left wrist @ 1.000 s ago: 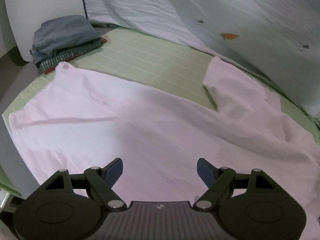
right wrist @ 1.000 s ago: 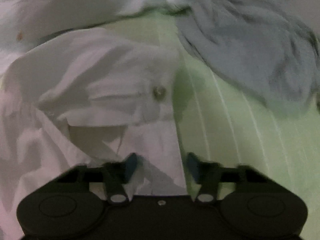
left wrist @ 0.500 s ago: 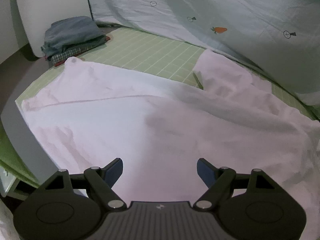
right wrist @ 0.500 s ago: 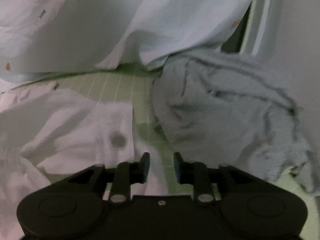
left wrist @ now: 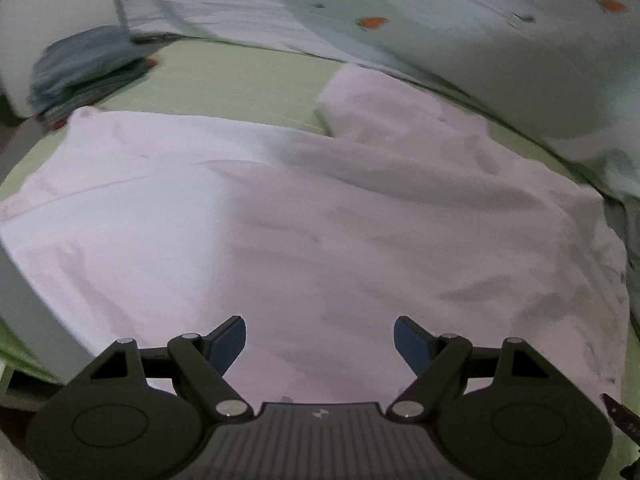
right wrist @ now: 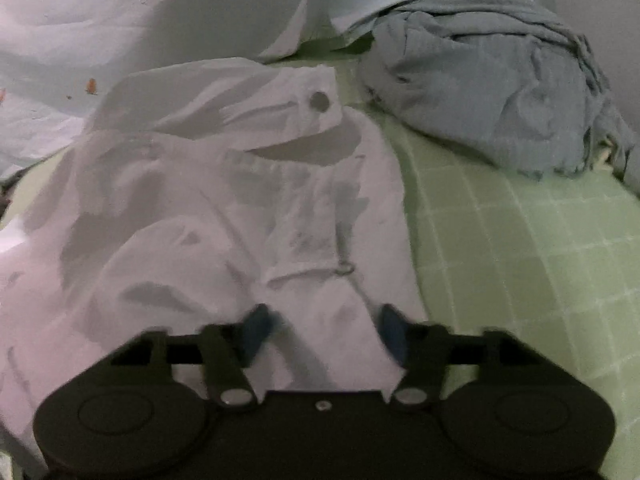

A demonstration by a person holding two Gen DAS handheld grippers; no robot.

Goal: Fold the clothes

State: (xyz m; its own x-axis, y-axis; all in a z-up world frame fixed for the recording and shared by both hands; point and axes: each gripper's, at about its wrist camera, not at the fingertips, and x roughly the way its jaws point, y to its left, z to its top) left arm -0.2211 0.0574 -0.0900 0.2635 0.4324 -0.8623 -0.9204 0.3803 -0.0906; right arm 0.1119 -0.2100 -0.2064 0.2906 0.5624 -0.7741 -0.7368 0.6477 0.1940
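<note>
The pale pink garment lies spread across the green checked bed sheet, filling the middle of my left view from 9 o'clock round to 3 o'clock, with one flap reaching up toward 1 o'clock. In my right view the same garment is bunched and creased, its waistband with a round button sitting at 12 o'clock and a small metal ring just above my claw

My left claw is spread wide over the cloth with nothing between its blue pads. My right claw is also apart, blurred, with a fold of the pink fabric lying between its pads; I cannot tell whether they touch it

Beyond the garment, a crumpled grey-blue garment sits on the sheet at 2 o'clock of my right view. In my left view a folded stack of clothes rests at 10 o'clock, and a light quilt with orange carrot prints runs along the top from 12 to 3 o'clock
</note>
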